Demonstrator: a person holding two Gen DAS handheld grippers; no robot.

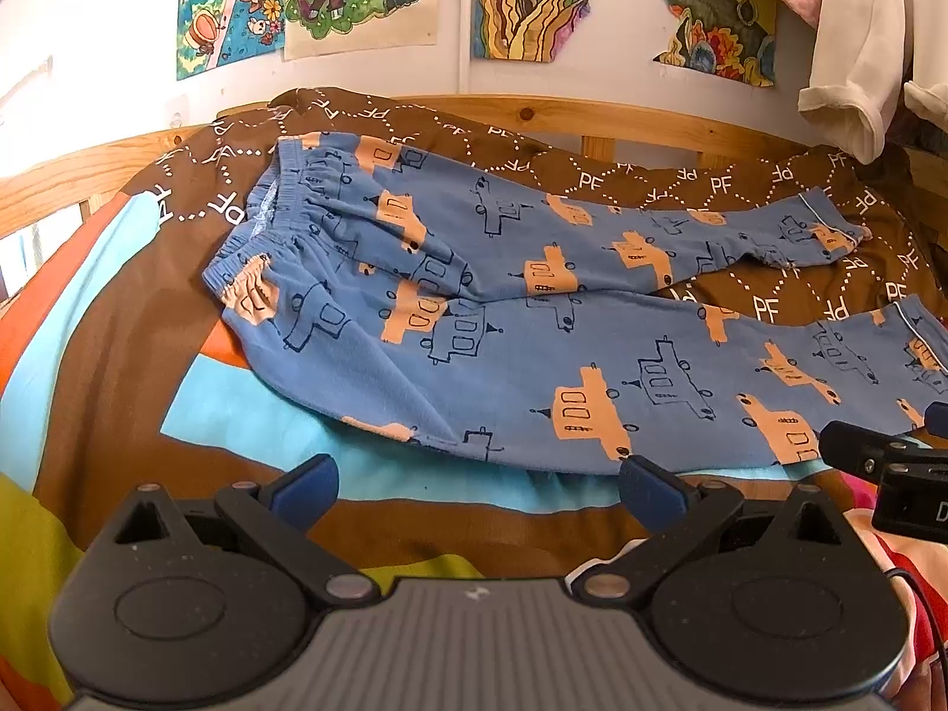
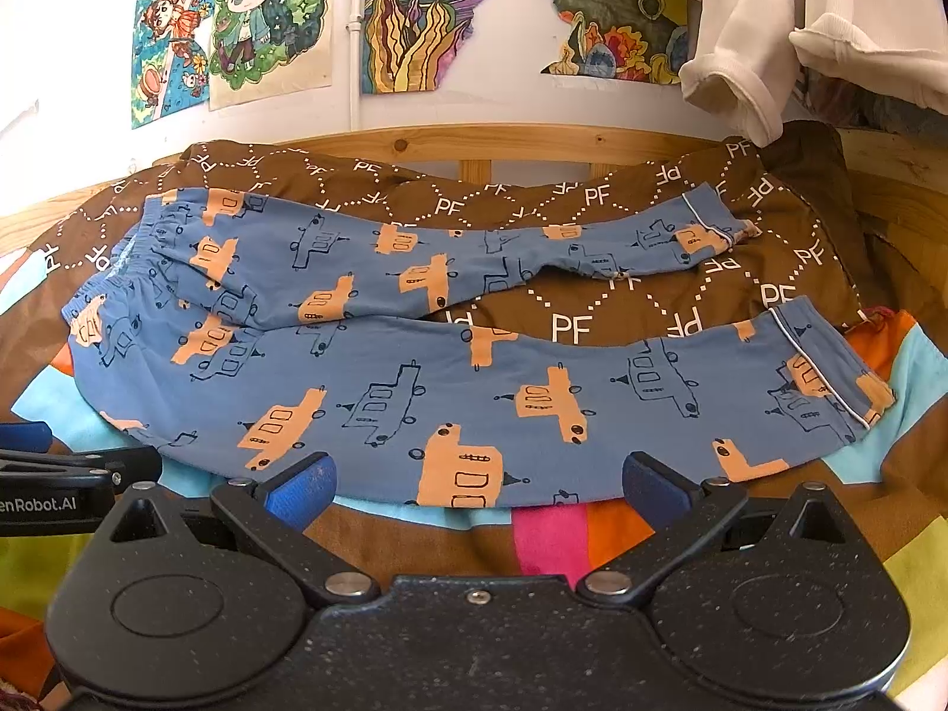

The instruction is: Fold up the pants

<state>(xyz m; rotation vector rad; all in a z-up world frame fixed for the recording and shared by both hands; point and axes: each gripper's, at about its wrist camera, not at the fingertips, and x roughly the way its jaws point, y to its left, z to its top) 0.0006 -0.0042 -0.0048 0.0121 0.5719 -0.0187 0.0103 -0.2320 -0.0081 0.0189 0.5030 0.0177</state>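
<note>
Blue pants [image 1: 503, 355] with orange and outlined vehicle prints lie spread flat on the bed, waistband [image 1: 278, 219] at the left, both legs running right and apart. They also show in the right wrist view [image 2: 415, 391], cuffs [image 2: 829, 379] at the right. My left gripper [image 1: 477, 486] is open and empty, just in front of the near leg's lower edge. My right gripper [image 2: 477, 483] is open and empty, at the near leg's front edge, and shows in the left wrist view [image 1: 889, 462] at the right.
The bedcover is a brown quilt [image 1: 592, 178] with white PF lettering and colourful patches [image 2: 551, 533]. A wooden bed rail [image 2: 474, 142] runs behind, under wall drawings [image 2: 415, 12]. White and pink clothes [image 2: 800, 29] hang at the upper right.
</note>
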